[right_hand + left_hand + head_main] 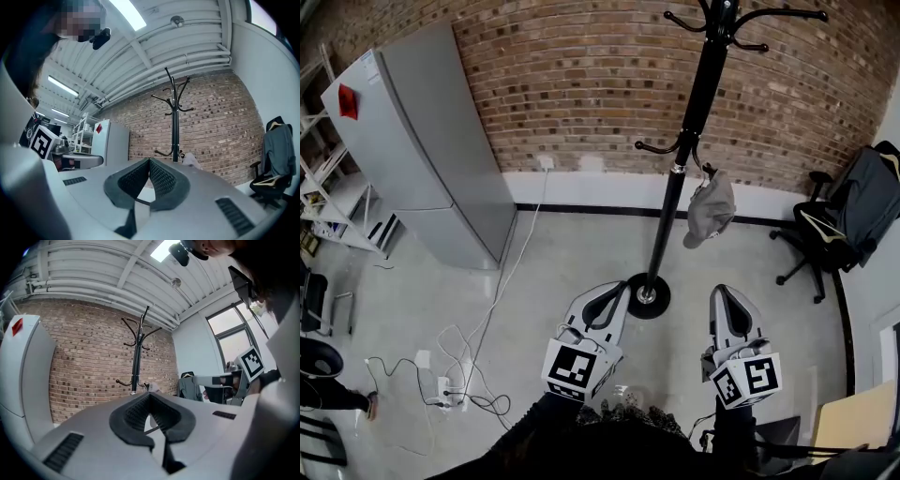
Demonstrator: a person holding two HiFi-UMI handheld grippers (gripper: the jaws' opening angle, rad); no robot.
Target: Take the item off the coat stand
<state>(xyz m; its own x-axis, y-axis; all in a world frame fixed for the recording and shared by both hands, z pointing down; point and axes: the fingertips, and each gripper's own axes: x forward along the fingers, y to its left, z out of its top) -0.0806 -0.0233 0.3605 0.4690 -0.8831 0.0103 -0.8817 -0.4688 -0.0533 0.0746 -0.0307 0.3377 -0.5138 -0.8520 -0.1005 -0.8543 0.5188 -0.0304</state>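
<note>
Grey fridge (422,150) with a red tag (348,101) stands against the brick wall (581,84), white shelving (328,192) just beside it at left. Loose cables (478,347) trail to what may be a power strip (442,389). Black office chair (825,246) at right, dark garment (865,202) draped over it.

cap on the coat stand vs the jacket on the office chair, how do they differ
The cap is light grey; the jacket is dark. The cap hangs from a lower hook of the coat stand; the jacket is draped over the office chair's back. The cap is much smaller than the jacket. Both are soft items near the brick wall.
</note>
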